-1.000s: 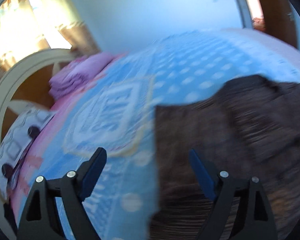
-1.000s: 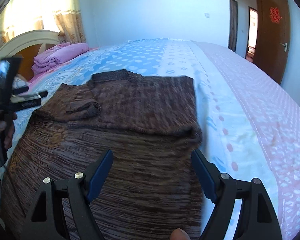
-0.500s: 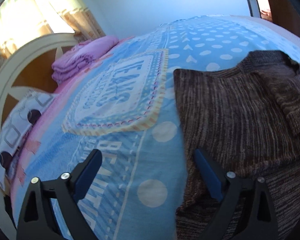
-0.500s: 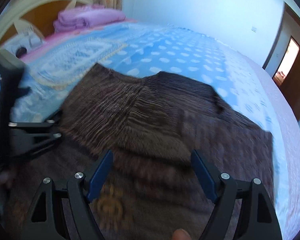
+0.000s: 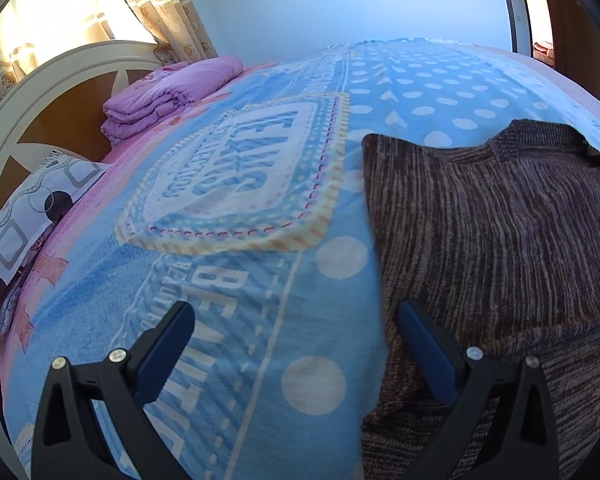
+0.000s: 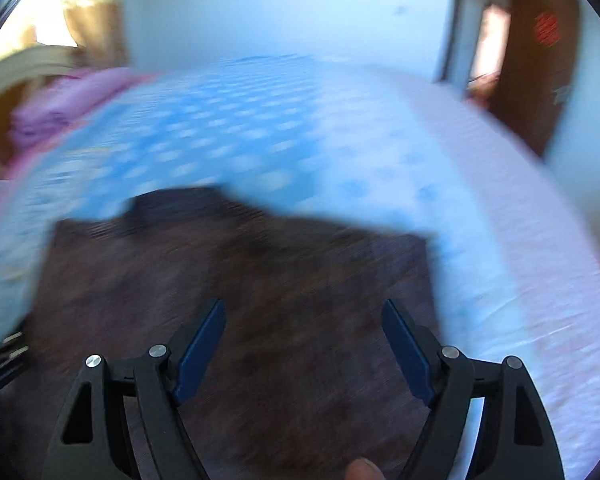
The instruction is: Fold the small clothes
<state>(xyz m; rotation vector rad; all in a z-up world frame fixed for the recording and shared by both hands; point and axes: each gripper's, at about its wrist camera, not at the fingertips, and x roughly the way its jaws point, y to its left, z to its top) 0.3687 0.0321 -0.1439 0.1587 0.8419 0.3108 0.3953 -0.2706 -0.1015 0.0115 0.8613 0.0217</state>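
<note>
A brown striped knit sweater point(image 5: 496, 232) lies flat on the bed, partly folded, its left edge straight. My left gripper point(image 5: 296, 320) is open and empty, low over the sweater's left edge, with the right finger above the knit and the left finger above the blanket. In the right wrist view the sweater point(image 6: 260, 300) is blurred by motion. My right gripper point(image 6: 304, 320) is open and empty, above the sweater's middle.
The blue dotted blanket point(image 5: 228, 280) covers the bed. A folded pink quilt point(image 5: 168, 92) and a patterned pillow point(image 5: 28, 216) lie by the cream headboard point(image 5: 40, 80) at far left. A brown door point(image 6: 540, 64) stands at far right.
The left gripper has settled lower by the sweater's left edge. The right gripper has swung fast over the sweater and now faces the far side of the bed; both stay open.
</note>
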